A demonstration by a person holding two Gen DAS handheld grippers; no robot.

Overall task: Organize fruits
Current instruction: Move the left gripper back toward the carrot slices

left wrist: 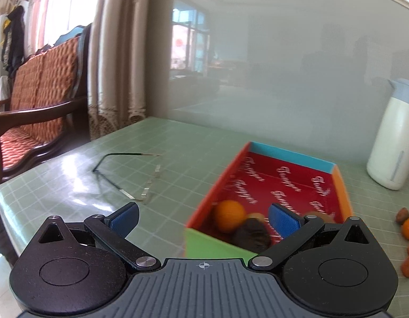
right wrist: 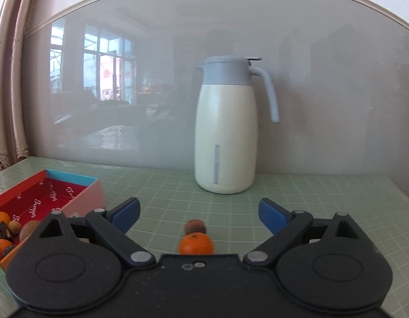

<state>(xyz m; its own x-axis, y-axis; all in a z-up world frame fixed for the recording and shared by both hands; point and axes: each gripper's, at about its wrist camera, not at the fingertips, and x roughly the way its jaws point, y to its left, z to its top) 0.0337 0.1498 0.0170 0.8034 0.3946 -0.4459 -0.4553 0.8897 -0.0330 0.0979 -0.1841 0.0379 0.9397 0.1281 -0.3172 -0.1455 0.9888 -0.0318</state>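
Green gridded table (right wrist: 323, 198): loose tangerine (right wrist: 196, 243) is centred just ahead of the right gripper (right wrist: 199, 212), jaws spread, empty. Left gripper (left wrist: 204, 218) is held open over the box (left wrist: 339, 185). Descent should be kept straight, closure gentle.

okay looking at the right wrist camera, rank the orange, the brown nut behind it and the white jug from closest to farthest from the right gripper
1. orange: on the table, right at the camera edge, in line with the right gripper and its wide open fingers.
2. brown nut: just behind the orange, touching or nearly so.
3. white jug: farthest, upright against the back wall.
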